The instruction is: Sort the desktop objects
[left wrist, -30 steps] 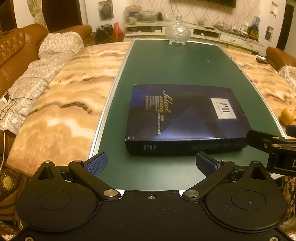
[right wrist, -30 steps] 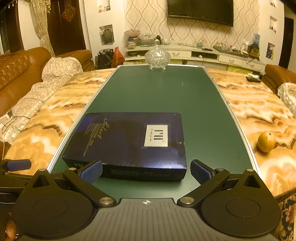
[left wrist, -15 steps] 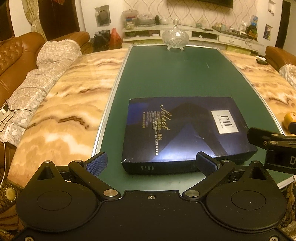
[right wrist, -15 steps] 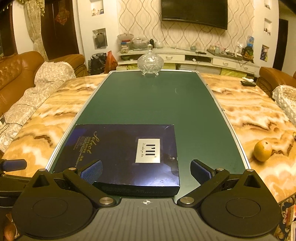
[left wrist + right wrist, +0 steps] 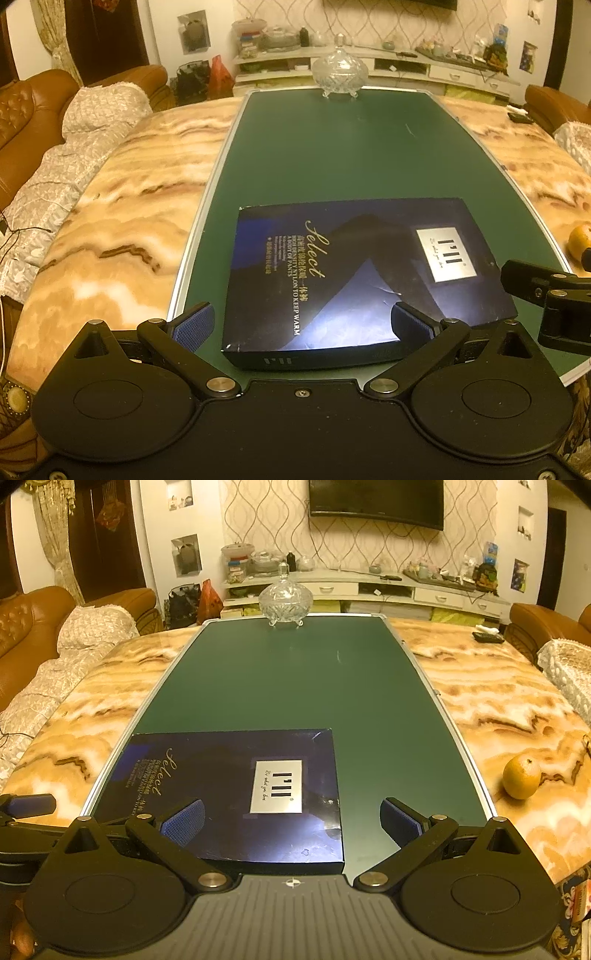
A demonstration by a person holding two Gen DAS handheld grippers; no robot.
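two grippers, left gripper [image 5: 303, 326] and right gripper [image 5: 291, 819], are both released, jaws spread over the near edge of the dark blue box [image 5: 365, 273] lying flat on the green mat [image 5: 288, 686].

A flat box [image 5: 236, 794] lies on the near end of the mat [image 5: 295, 686], toward 7 o'clock. The glass bowl [image 5: 285, 603] stands on the mat's far edge at 12 o'clock. An orange [image 5: 521, 777] rests on the bench [image 5: 491, 698] off the mat at 3 o'clock.
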